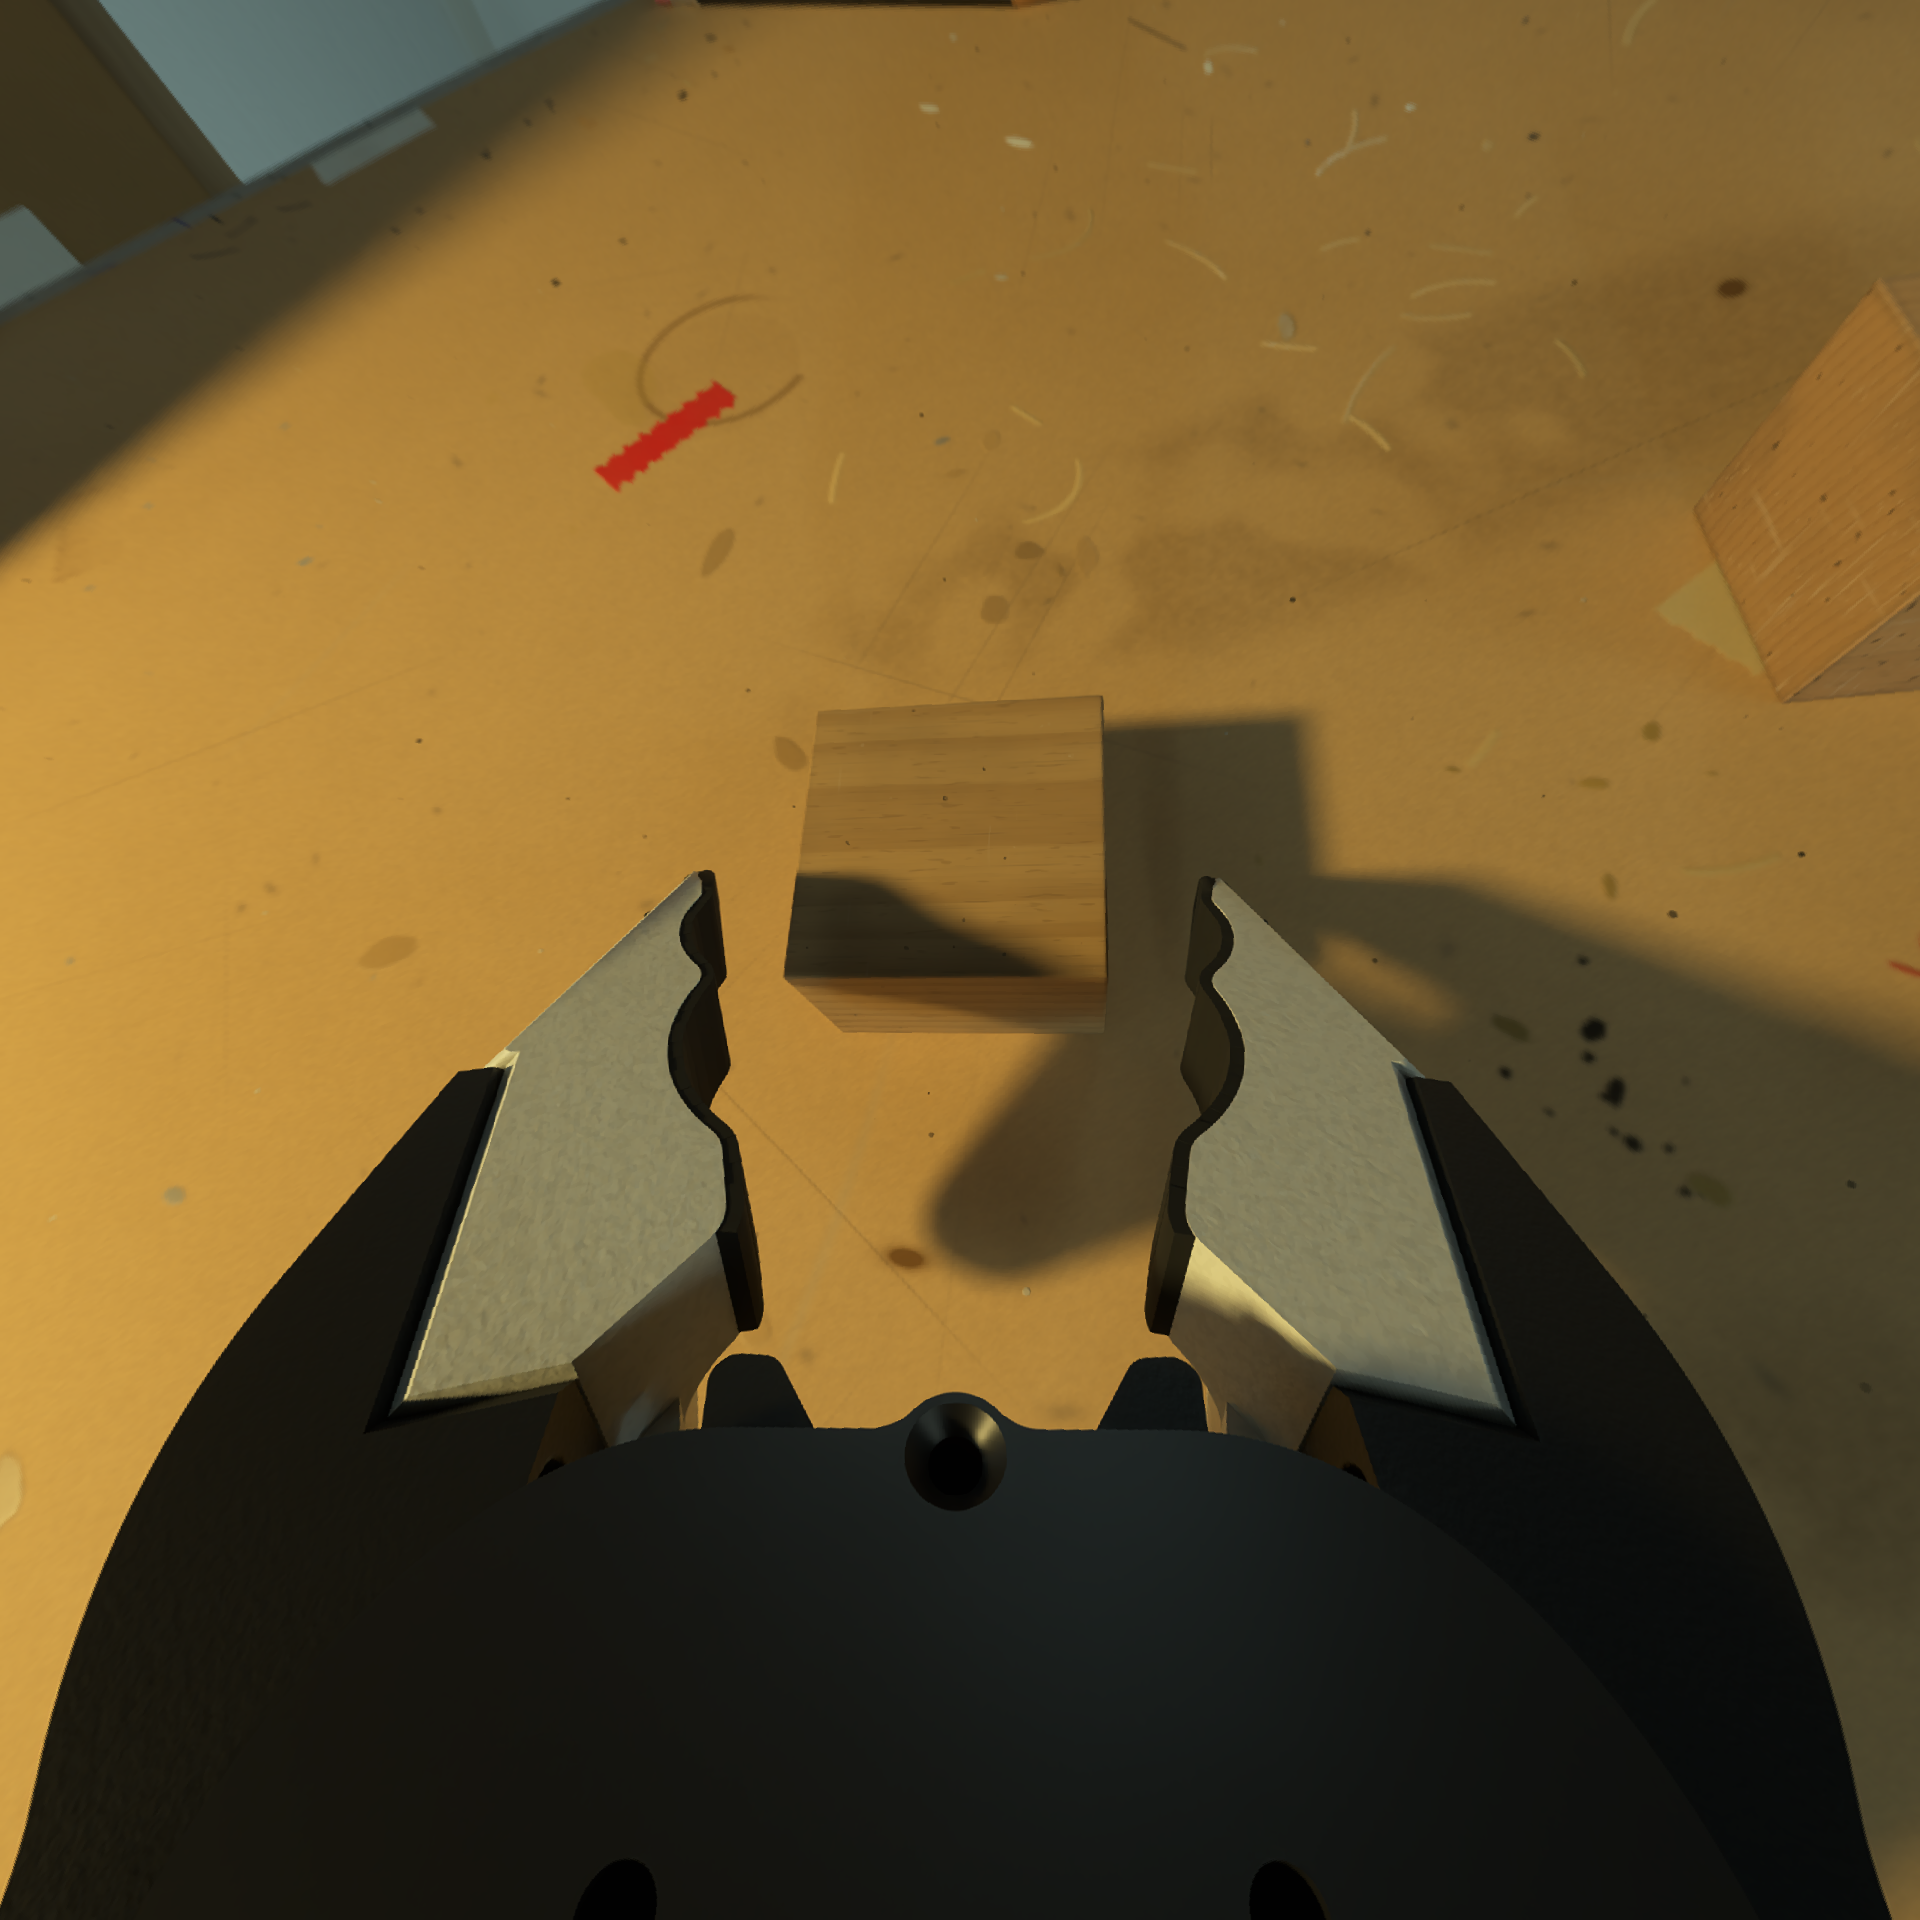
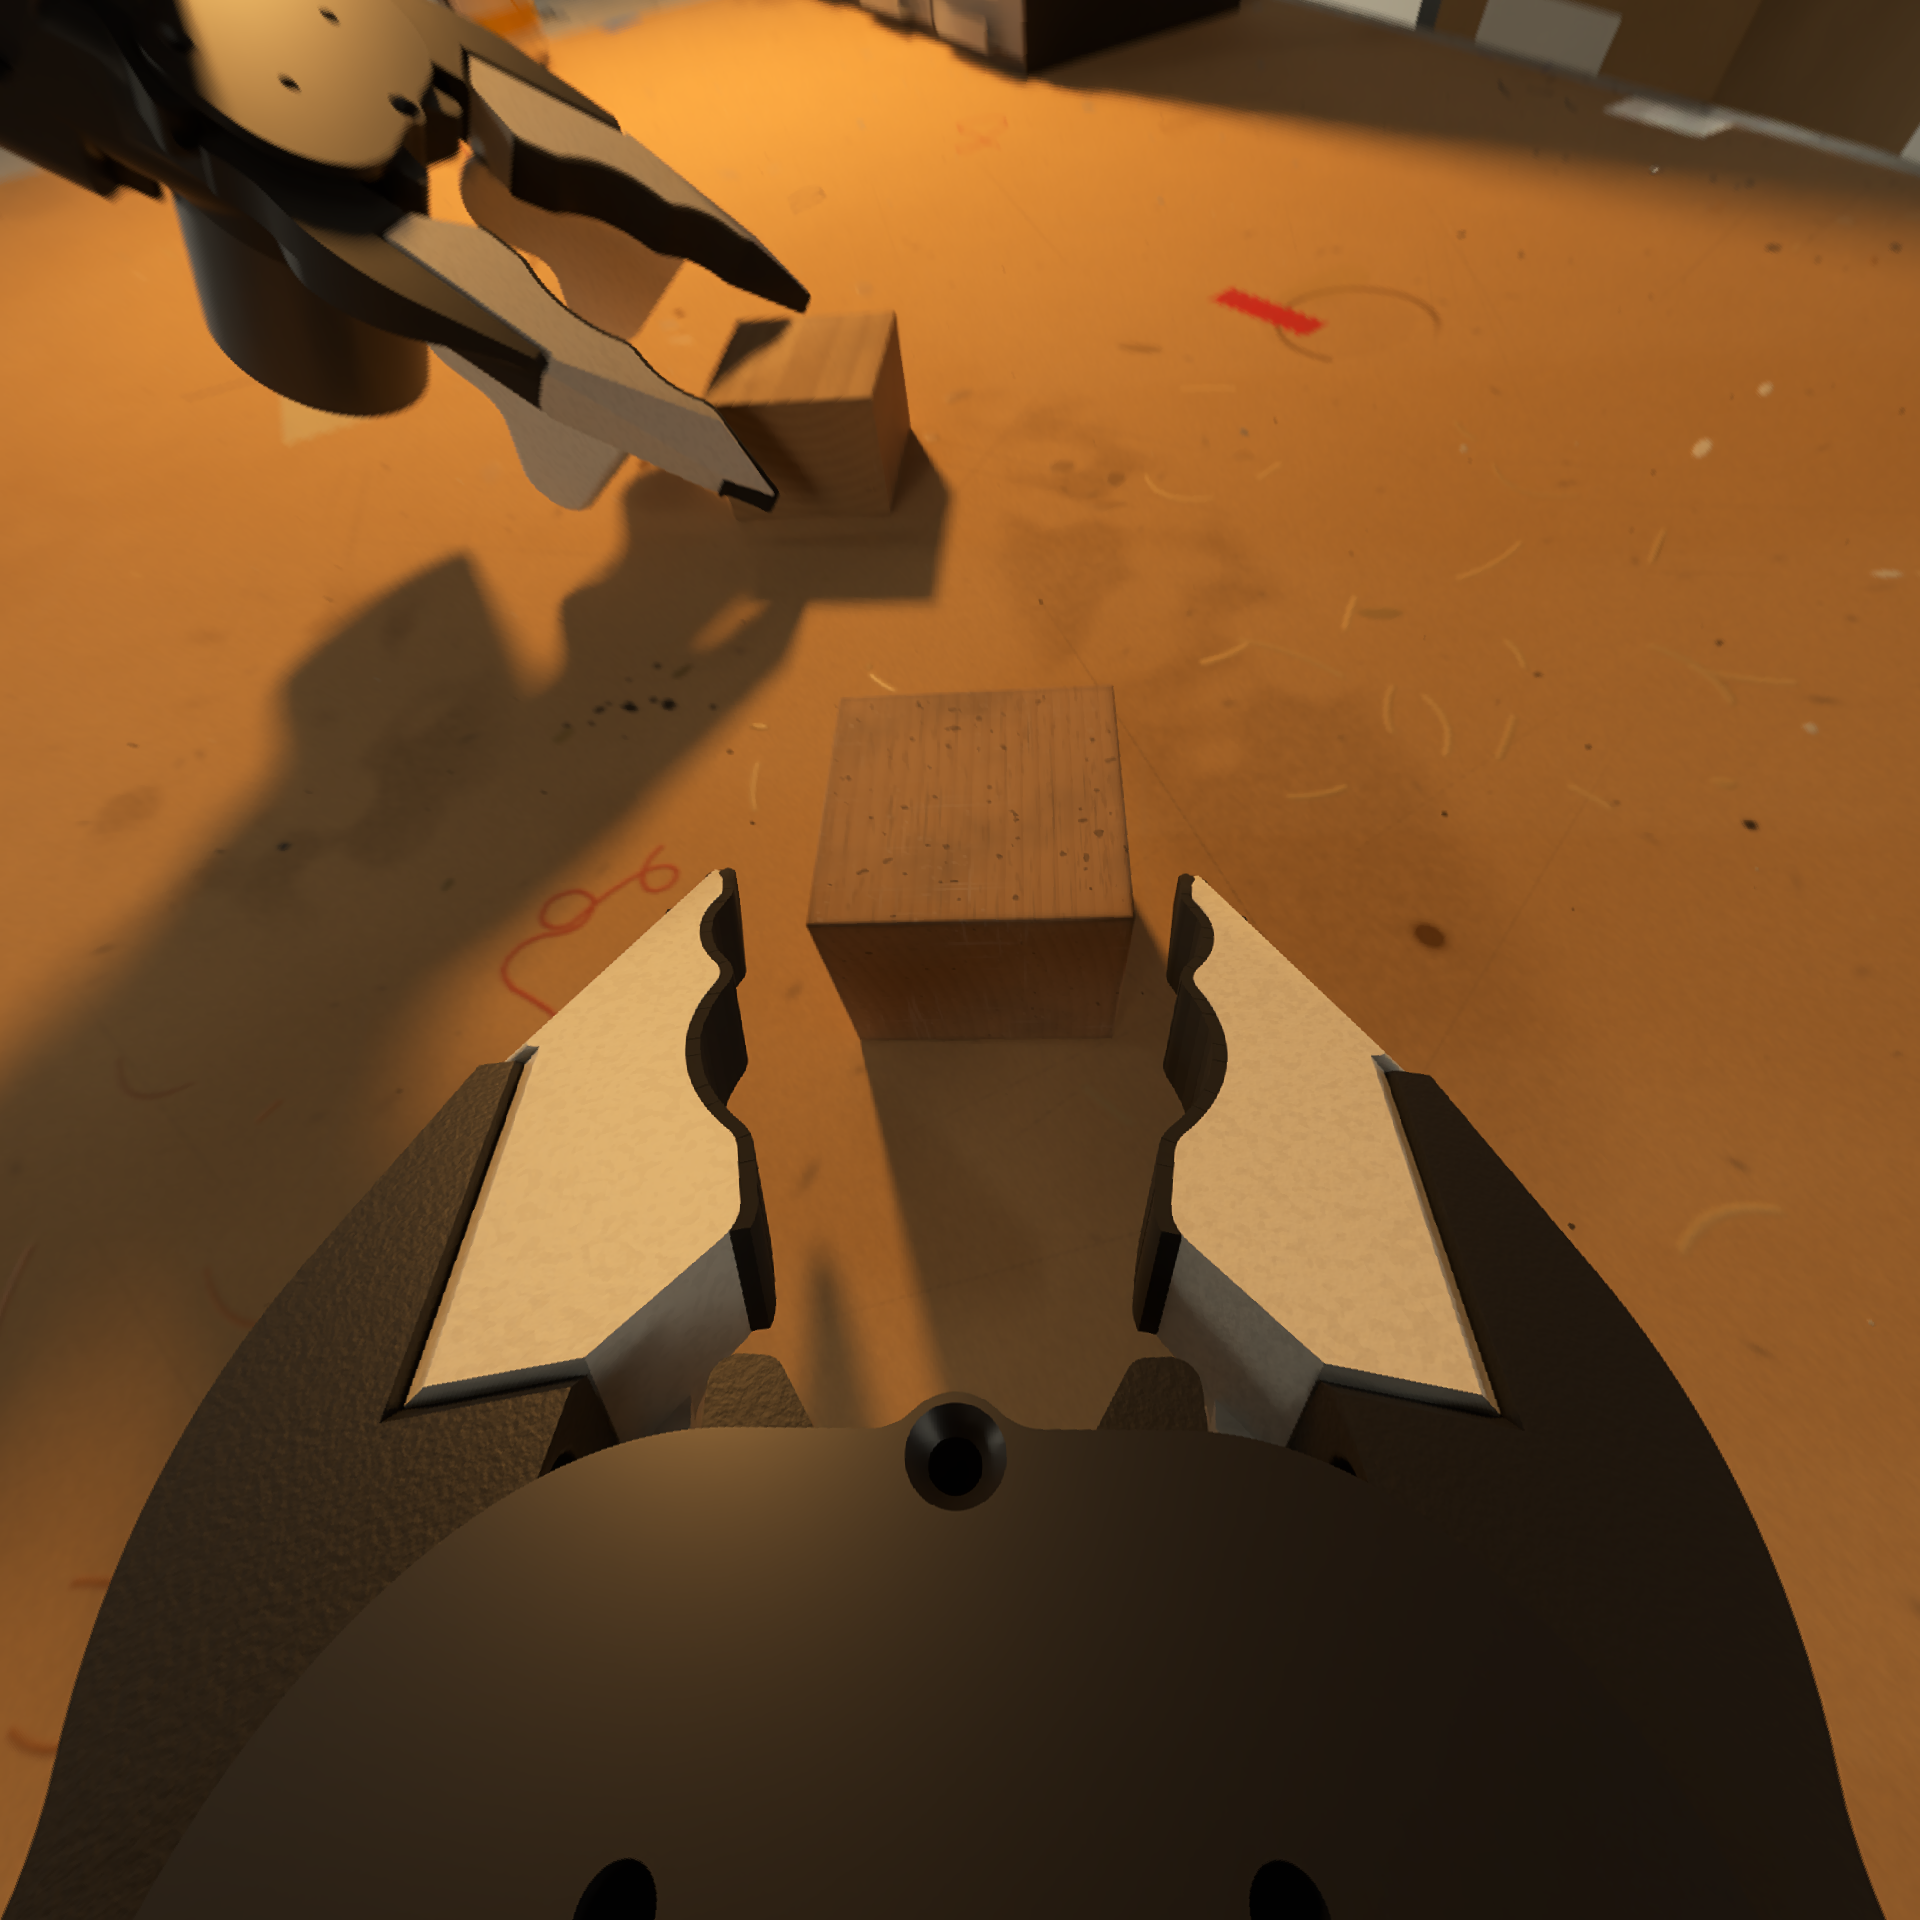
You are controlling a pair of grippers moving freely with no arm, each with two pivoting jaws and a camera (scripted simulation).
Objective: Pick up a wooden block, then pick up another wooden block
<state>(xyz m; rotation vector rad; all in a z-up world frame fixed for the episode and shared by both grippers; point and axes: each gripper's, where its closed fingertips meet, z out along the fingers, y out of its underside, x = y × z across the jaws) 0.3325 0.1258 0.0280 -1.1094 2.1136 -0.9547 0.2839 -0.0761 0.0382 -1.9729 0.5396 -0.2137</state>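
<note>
My left gripper [image 1: 954, 883] is wide open, and a wooden block [image 1: 951, 852] sits flat just past its tips, square to me. My right gripper [image 2: 954, 883] is wide open too, facing another block [image 2: 971, 862]. Both look like cubes, no long side, mid-bench [image 1: 312, 727].

Each block sits just ahead of its gripper's jaws: L block [image 1: 951, 857]; R block [image 2: 971, 857].

Bare orange tabletop [image 2: 1455, 935] surrounds each square wooden block [image 1: 951, 862] (nothing crowds them), leaving both sides passable.
</note>
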